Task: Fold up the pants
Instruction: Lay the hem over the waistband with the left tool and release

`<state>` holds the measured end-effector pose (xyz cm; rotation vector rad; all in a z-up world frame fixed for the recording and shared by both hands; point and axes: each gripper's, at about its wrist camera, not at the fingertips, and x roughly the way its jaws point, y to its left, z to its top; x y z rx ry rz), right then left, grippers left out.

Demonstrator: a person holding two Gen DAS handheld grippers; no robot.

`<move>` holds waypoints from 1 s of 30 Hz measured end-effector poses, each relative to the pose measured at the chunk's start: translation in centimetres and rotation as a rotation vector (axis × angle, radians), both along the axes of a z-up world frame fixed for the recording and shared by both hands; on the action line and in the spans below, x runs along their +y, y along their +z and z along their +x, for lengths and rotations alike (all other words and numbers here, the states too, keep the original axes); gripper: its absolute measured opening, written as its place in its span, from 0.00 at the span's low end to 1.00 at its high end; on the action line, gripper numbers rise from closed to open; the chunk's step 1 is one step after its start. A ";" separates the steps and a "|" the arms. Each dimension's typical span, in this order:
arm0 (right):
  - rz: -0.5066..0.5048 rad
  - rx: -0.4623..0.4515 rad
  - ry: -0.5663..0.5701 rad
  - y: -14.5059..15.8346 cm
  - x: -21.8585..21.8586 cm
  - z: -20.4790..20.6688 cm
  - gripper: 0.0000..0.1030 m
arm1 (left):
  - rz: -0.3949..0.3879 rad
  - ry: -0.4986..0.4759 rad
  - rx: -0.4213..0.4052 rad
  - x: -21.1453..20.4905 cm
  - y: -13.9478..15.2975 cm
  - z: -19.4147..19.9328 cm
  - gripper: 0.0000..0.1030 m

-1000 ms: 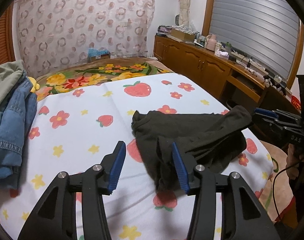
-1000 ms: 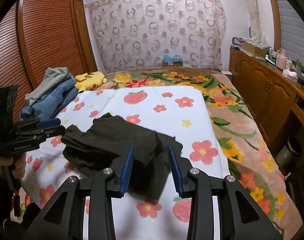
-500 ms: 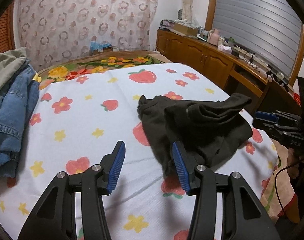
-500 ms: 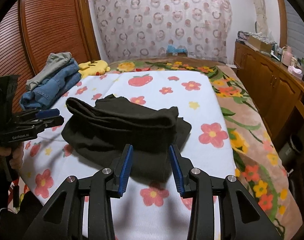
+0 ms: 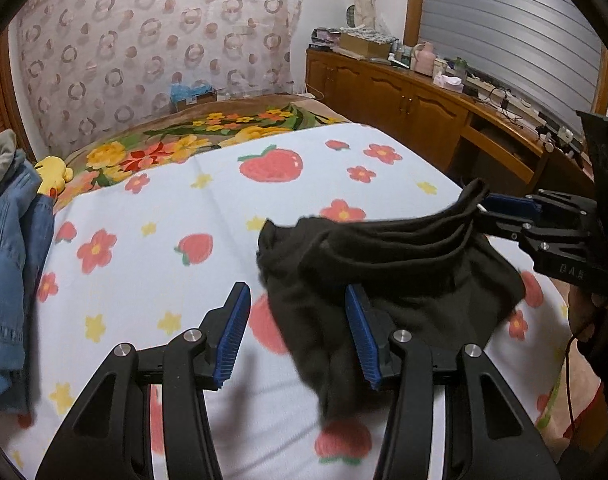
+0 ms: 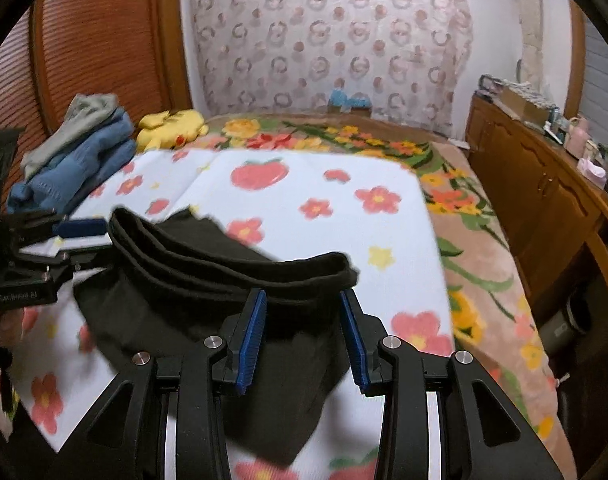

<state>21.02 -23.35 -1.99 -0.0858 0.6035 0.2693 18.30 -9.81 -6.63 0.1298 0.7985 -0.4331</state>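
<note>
Dark pants (image 5: 404, 280) lie bunched on the strawberry-print sheet (image 5: 163, 200). Their layered waistband (image 6: 223, 264) runs as a raised ridge from one gripper to the other. My left gripper (image 5: 297, 336) has its blue pads well apart, with cloth against the right pad and bare sheet beside the left pad. From the right wrist view, the left gripper (image 6: 83, 232) has its tips at the waistband's left end. My right gripper (image 6: 301, 336) also has its pads apart, and dark cloth fills the gap. In the left wrist view, the right gripper (image 5: 500, 212) has the waistband's other end at its tips.
A pile of denim and grey clothes (image 6: 75, 160) and a yellow plush toy (image 6: 171, 128) sit at the bed's far left. A floral blanket (image 6: 484, 240) covers the bed's right side, beside a wooden cabinet (image 6: 544, 184). A slatted wardrobe (image 6: 83, 60) stands on the left.
The pants went from a loose heap to a shape with the waistband stretched up between the grippers. Both grippers moved in closer over the cloth. The jaw gaps look unchanged.
</note>
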 end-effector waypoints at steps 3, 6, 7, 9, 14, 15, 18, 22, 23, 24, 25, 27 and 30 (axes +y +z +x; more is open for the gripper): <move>0.017 -0.010 -0.044 0.1 -0.6 0.2 0.38 | 0.004 0.016 0.003 -0.2 0.1 0.7 0.49; 0.046 -0.004 -0.027 -0.1 -0.9 -0.5 0.38 | -0.006 0.020 0.009 -0.1 0.0 0.9 0.49; 0.054 -0.002 -0.016 -0.1 -1.0 -0.8 0.38 | -0.006 0.018 0.008 -0.1 -0.1 0.8 0.49; 0.058 0.008 0.010 -0.4 -1.1 -1.0 0.38 | -0.003 0.011 0.011 -0.2 -0.3 0.8 0.49; 0.046 0.058 0.060 -0.9 -0.9 0.1 0.38 | -0.012 0.002 0.028 -0.6 -0.9 1.4 0.49; 0.042 0.065 0.070 -0.9 -0.7 0.4 0.38 | -0.016 0.003 0.036 -0.6 -1.1 1.6 0.49; 0.042 0.091 0.085 -1.1 -0.6 1.3 0.38 | -0.018 0.009 0.050 -0.4 -1.4 2.1 0.49; 0.054 0.088 0.106 -0.6 -1.2 2.0 0.13 | -0.008 0.024 0.054 -0.1 -1.7 2.6 0.49; 0.062 0.075 0.110 -0.4 -1.5 2.0 0.10 | -0.005 0.029 0.055 -0.1 -1.8 2.7 0.49; 0.073 0.062 0.113 -0.2 -1.7 1.9 0.09 | -0.002 0.032 0.056 0.0 -1.9 2.7 0.49; 0.084 0.048 0.111 0.0 -1.9 1.9 0.05 | -0.001 0.034 0.057 0.1 -2.0 2.8 0.49; 0.096 0.008 0.093 0.7 -2.4 1.7 0.04 | -0.003 0.035 0.059 0.1 -2.1 2.9 0.49; 0.075 -0.018 0.033 0.9 -2.7 1.5 0.04 | 0.003 0.040 0.055 0.1 -2.1 3.0 0.49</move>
